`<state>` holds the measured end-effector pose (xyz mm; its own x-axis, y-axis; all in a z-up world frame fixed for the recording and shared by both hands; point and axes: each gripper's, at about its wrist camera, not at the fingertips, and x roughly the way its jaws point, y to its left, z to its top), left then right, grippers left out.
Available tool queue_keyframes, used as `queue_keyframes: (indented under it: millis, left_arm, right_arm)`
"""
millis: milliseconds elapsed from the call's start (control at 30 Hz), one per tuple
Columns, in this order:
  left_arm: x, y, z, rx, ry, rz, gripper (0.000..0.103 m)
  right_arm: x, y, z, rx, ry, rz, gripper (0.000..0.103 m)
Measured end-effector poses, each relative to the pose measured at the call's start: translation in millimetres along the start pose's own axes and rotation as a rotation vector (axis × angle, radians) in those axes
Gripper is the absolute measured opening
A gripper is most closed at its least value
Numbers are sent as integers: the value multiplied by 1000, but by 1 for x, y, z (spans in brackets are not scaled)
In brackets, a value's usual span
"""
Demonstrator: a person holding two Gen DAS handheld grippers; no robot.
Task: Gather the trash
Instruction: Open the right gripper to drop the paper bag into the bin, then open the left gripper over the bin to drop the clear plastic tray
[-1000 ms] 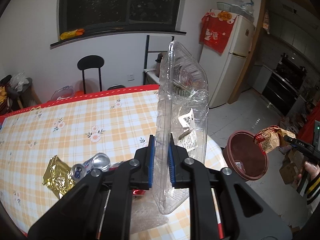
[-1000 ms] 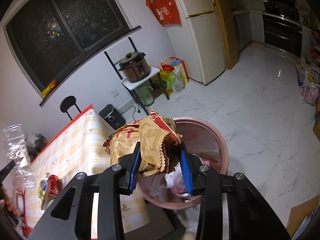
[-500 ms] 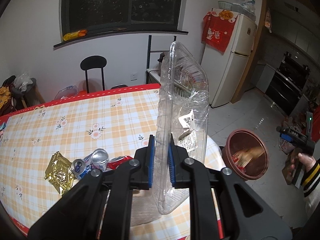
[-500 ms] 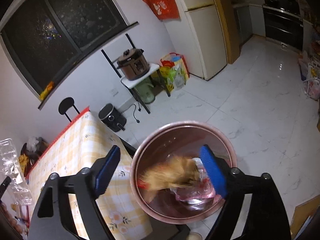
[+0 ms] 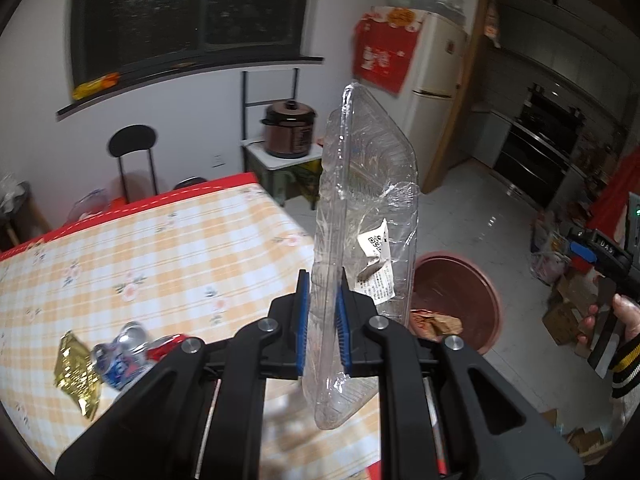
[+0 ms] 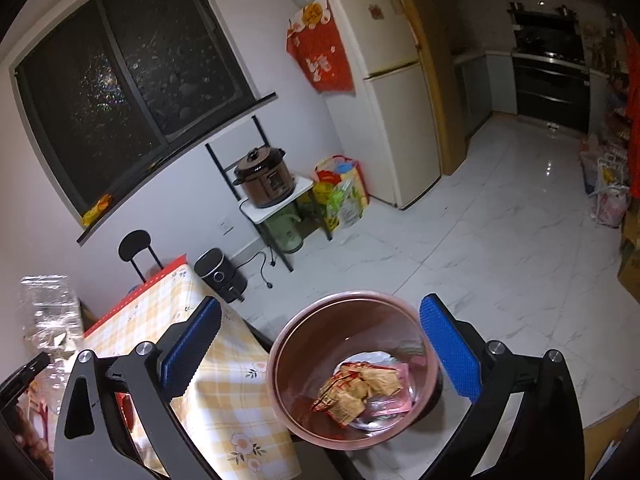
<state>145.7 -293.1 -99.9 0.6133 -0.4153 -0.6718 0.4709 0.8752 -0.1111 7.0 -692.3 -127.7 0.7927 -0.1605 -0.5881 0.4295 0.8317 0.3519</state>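
Note:
My left gripper (image 5: 323,312) is shut on a clear plastic food tray (image 5: 362,216), held upright above the table's right end; the tray also shows in the right wrist view (image 6: 48,316). My right gripper (image 6: 320,344) is open and empty above the brown round trash bin (image 6: 280,392), which stands on the floor beside the table. A crumpled brown and red paper wrapper (image 6: 356,390) lies inside the bin. The bin (image 5: 486,312) and the right gripper (image 5: 600,252) also show in the left wrist view. Crushed cans (image 5: 126,350) and a gold foil wrapper (image 5: 78,372) lie on the checked tablecloth (image 5: 160,248).
A black chair (image 5: 134,156) stands behind the table. A rack holds a brown rice cooker (image 6: 264,176), with a black appliance (image 6: 218,276) on the floor beside it. A fridge (image 6: 396,92) stands at the back. Boxes and bags (image 5: 560,300) lie at the right.
My right gripper opened and let go of the paper wrapper, which fell into the bin. My left gripper has carried the plastic tray to the right, toward the bin.

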Motion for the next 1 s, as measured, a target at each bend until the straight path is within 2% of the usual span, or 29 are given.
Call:
queue_keyframes:
  millis: [267,633,733,800,833,867,1000]
  left_arm:
    - [48,-57,9,60,38,-84,16]
    - [134,-136,15,116,116,-174,16]
    - [155,-160,19,138,116,-221,18]
    - [163,-174,23,151,108,-267,48]
    - [165,-180,25,158,97,-270,75]
    - [164,-185,28,165,71,-265,86]
    - [150,-188,41,165,24,-289,90]
  right_arm:
    - [-27,-30,2,12,-16,-43,98]
    - [-57,-81,1,48,-29,-139,98]
    - [-62,-93,-2,64,-29,-163,98]
    - [-62,-99,-4,77,-23,-176,98]
    - [-62,-101,-4,80,-21,-179,98]
    - [-61,-102,-5,82,-17,-180,98]
    - [-58,-96,-6,77,-16,-159,98]
